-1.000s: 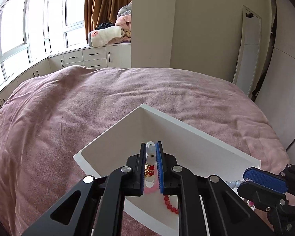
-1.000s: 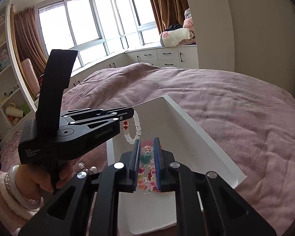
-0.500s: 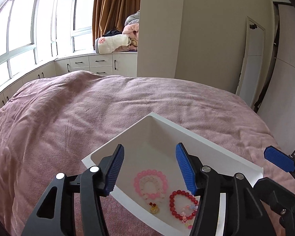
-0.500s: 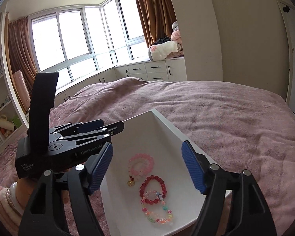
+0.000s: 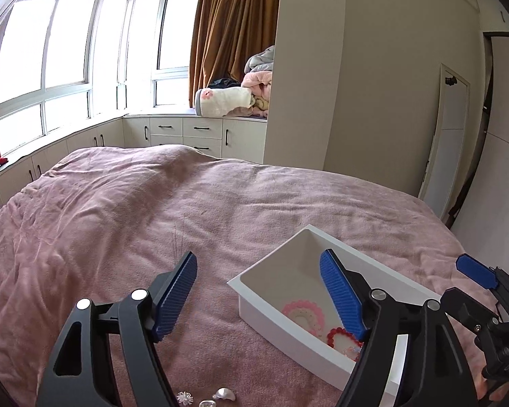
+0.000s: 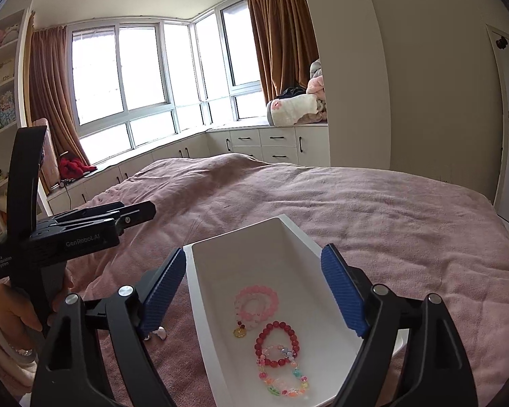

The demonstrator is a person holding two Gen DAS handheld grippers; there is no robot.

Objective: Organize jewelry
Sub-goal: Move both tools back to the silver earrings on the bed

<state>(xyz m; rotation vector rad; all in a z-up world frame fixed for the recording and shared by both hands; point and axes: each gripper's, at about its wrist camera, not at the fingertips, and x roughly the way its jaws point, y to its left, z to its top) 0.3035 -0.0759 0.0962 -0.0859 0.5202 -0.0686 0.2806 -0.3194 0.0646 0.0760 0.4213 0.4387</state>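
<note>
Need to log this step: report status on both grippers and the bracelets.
Left gripper and right gripper both opening, nothing between the pads. Three bracelets lying in the white tray. Small loose pieces on the bedspread near the left gripper.

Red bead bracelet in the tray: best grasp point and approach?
Take the red bead bracelet on its far arc, the bare side; its near arc overlaps the multicolour bracelet. It lies flat in the white tray, so come from above, one finger inside the loop and one outside.
</note>
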